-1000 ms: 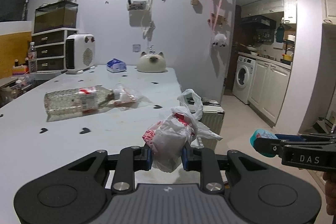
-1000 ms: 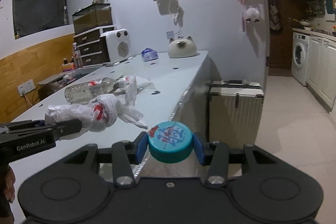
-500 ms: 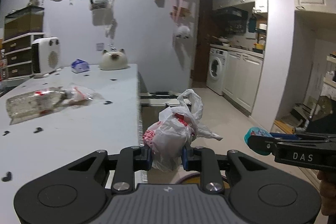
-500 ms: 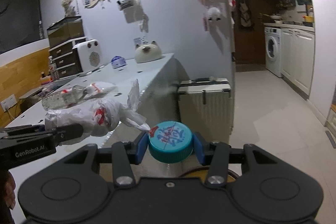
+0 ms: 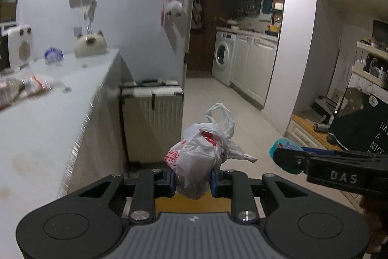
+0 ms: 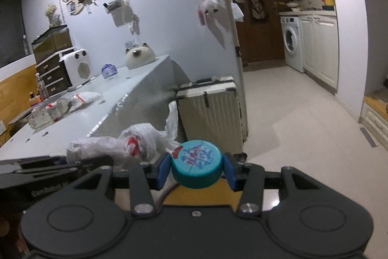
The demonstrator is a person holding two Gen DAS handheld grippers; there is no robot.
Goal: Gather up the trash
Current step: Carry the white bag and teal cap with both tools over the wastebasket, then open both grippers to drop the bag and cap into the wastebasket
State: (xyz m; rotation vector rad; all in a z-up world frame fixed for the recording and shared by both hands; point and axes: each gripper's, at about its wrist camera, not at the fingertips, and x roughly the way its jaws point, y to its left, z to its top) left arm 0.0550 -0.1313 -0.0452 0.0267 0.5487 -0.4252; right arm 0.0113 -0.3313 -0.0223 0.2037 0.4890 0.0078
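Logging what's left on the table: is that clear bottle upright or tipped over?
Tipped over. The bottle lies on its side on the table, beside a plastic wrapper.

White table [image 6: 101,118]: plastic bottle [image 6: 46,113] (lying flat), cat figurine [image 6: 140,55].

Dim, blurred (fisheye-warped edges), bluish cast

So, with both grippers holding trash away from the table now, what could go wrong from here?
1. The left gripper pinches only the lower part of the crumpled plastic bag; thin film might slip out.
2. The right gripper holds the teal bottle cap by its round rim, so it could pop free or twist.
3. The plastic bottle and a wrapper lie on the table, easy to forget.
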